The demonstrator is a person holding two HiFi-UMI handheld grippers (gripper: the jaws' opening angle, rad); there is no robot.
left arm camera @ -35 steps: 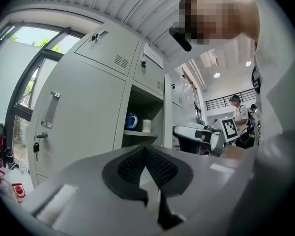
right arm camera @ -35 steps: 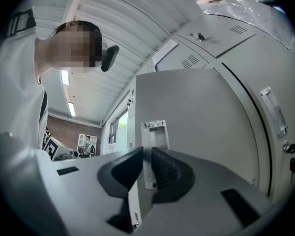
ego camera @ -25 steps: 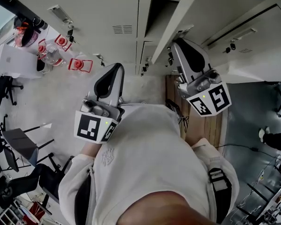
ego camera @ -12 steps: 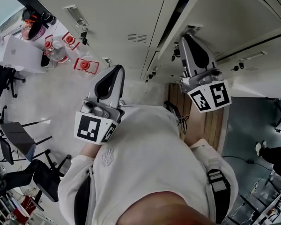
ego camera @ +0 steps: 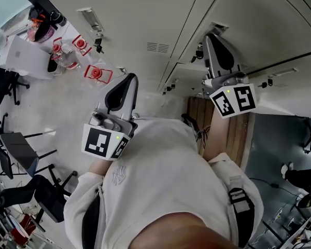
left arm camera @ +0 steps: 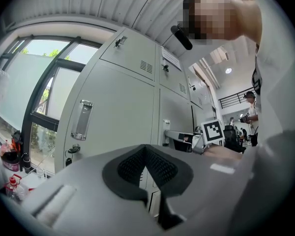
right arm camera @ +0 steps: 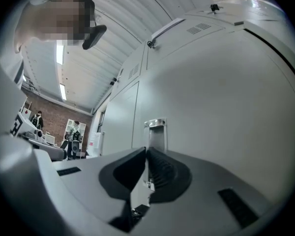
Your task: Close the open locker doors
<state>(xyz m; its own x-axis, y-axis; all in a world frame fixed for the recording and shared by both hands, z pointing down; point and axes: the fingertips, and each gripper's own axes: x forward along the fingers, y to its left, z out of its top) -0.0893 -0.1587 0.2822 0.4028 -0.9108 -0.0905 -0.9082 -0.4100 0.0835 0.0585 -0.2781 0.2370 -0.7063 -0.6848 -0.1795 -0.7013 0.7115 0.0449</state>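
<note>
Right gripper (ego camera: 214,37): jaws pressed together, nothing held, tip right at the handle (right arm camera: 156,132) of the door (ego camera: 249,14). Door lies near flush with its neighbours; can't tell if latched. Left gripper (ego camera: 127,77): jaws together, empty, held off the lockers (left arm camera: 123,97).

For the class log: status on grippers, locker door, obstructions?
Left gripper shut, empty. Right gripper shut, at handle of locker door, which looks nearly flush. No obstruction seen.

Tall windows (left arm camera: 37,90) fill one side; office chairs (ego camera: 20,152) stand on the pale floor (ego camera: 62,118); strip lights (right arm camera: 59,53) hang above a brick wall (right arm camera: 45,114).
</note>
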